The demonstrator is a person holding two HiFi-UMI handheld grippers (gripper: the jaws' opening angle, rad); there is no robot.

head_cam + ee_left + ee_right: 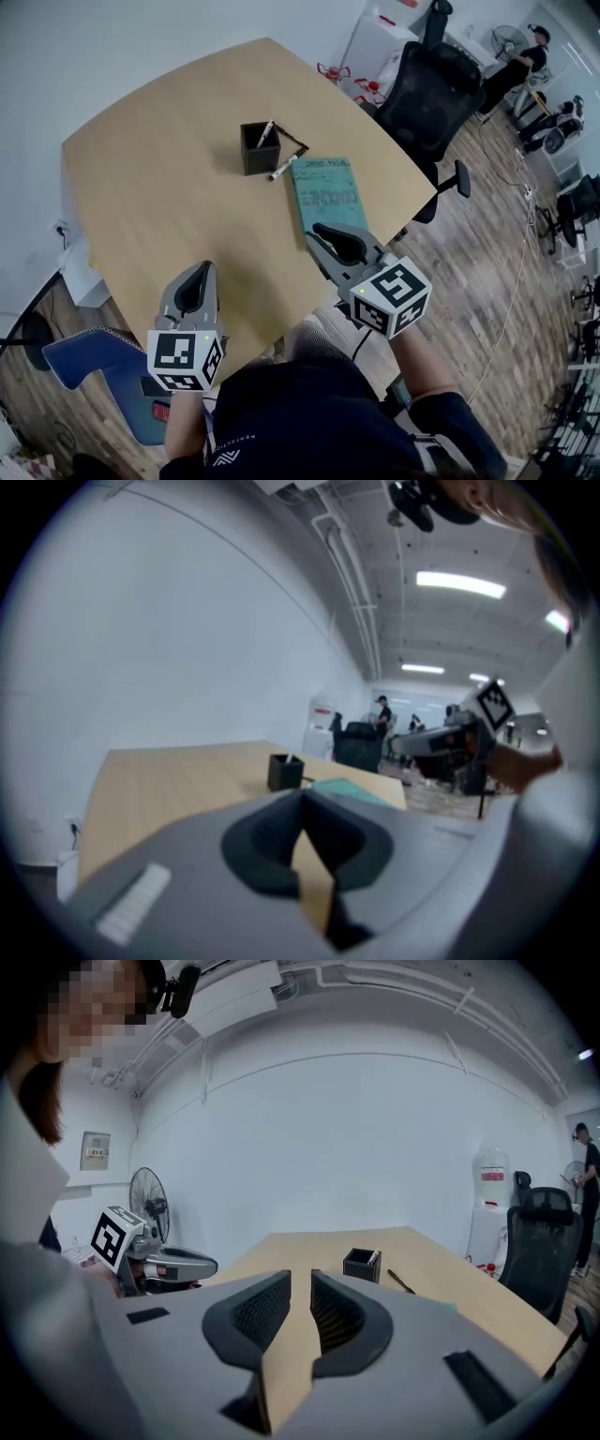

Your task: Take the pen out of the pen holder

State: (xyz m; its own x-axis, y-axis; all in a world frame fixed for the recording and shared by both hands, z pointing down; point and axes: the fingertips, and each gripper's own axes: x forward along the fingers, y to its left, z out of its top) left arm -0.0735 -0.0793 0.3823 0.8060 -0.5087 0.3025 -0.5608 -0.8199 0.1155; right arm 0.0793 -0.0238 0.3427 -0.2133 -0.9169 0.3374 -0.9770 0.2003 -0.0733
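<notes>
Head view: showing a black square pen holder (260,150) standing at upper centre on the pale wooden table (150,178), with a white pen (266,133) leaning out at its right rim. Lying just beside it: a second white pen (283,168), a dark thin pen (293,141) and a teal book (325,192). Hovering well short of all that, at lower left and lower centre: the left gripper (199,277) and the right gripper (323,234).

Left gripper view: showing jaws meeting at the tips, gripping nothing, the pen holder sitting small at mid-frame beyond them.

Right gripper view: showing jaws standing slightly apart, only bare tabletop between them, the pen holder sitting right of centre.

Possibly going wrong from here: pinching a loose pen instead of the one in the pen holder, or closing on the rim and tipping or dragging the unsteadied pen holder while lifting at a slant.
</notes>
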